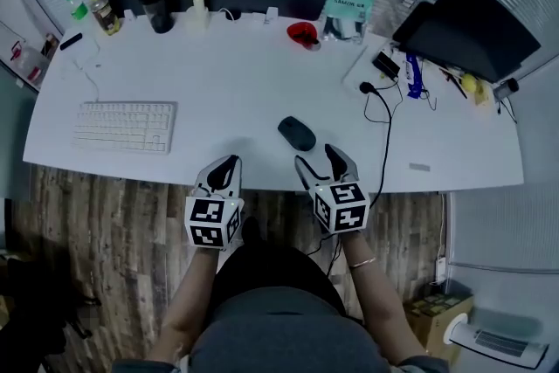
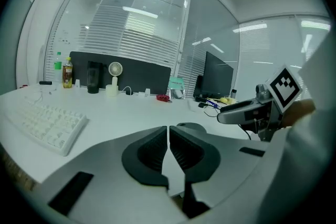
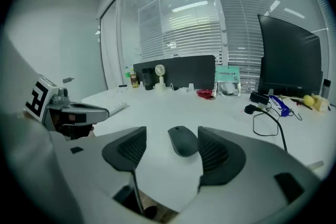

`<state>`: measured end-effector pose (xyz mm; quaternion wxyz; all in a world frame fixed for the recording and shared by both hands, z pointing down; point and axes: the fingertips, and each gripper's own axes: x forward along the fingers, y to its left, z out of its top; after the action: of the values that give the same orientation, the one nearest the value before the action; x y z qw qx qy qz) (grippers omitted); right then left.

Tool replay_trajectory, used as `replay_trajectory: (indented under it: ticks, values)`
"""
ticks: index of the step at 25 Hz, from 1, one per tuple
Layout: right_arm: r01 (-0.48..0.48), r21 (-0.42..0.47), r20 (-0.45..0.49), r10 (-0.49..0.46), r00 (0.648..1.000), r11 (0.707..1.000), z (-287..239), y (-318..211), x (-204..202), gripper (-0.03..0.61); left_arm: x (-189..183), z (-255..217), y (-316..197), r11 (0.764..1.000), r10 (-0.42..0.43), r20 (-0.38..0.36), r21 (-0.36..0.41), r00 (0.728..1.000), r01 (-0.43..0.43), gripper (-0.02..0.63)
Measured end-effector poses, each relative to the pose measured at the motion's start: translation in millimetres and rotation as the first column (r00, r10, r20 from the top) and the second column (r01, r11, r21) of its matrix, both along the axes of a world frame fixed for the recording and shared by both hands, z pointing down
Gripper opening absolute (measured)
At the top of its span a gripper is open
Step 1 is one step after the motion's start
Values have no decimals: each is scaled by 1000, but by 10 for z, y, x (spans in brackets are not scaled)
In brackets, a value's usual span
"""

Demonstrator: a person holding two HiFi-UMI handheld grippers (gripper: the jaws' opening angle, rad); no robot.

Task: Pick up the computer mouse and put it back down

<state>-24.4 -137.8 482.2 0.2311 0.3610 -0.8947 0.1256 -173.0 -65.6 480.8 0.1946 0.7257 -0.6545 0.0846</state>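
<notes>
Even ceiling light — fisheye-warped edges

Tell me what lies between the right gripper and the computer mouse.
Only bare white desk. The head view shows the right gripper, jaws apart, just short of the mouse with nothing in the gap.

- Desk top (image 1: pixel 244 74): white, smooth, matt; laminate by the look.
- Computer mouse (image 1: pixel 297 134), toward 6 o'clock on the desk: dark plastic, smooth, matt with a faint sheen.
- Keyboard (image 1: pixel 125 126), at 8 o'clock: white matt plastic.
- Floor (image 1: pixel 96 231): wood-look planks, strongly grained, in a weathered tone.
- Left gripper (image 1: pixel 229 163) and right gripper (image 1: pixel 316 155): shells are noted as light grey matt plastic. The pads (image 3: pixel 212 152) are black, ribbed and rubbery in look.
- Marker cubes (image 1: pixel 212 221): matt black-and-white faces.
- Cable (image 1: pixel 389 127), at 4 o'clock: black, smooth sheath.
- Bottles (image 1: pixel 103 13), at 10 o'clock: clear, glossy plastic.
- Partition glass (image 2: pixel 147 29): glossy; ceiling lights are reflected in it.
</notes>
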Motion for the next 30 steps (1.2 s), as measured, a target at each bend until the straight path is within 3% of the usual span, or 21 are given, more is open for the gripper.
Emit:
replay_trajectory:
  ticks: [10,30]
  values:
    - [35,-27,-68,-36,997,999,237,-245,-141,298,-109,96,-118,1000,3,-3,-19,1000,-3,31]
    - [198,-113,-204,-218,954,974,787,-642,-476,313,-508,299,-147,985,-148,0,-95,989,147,32]
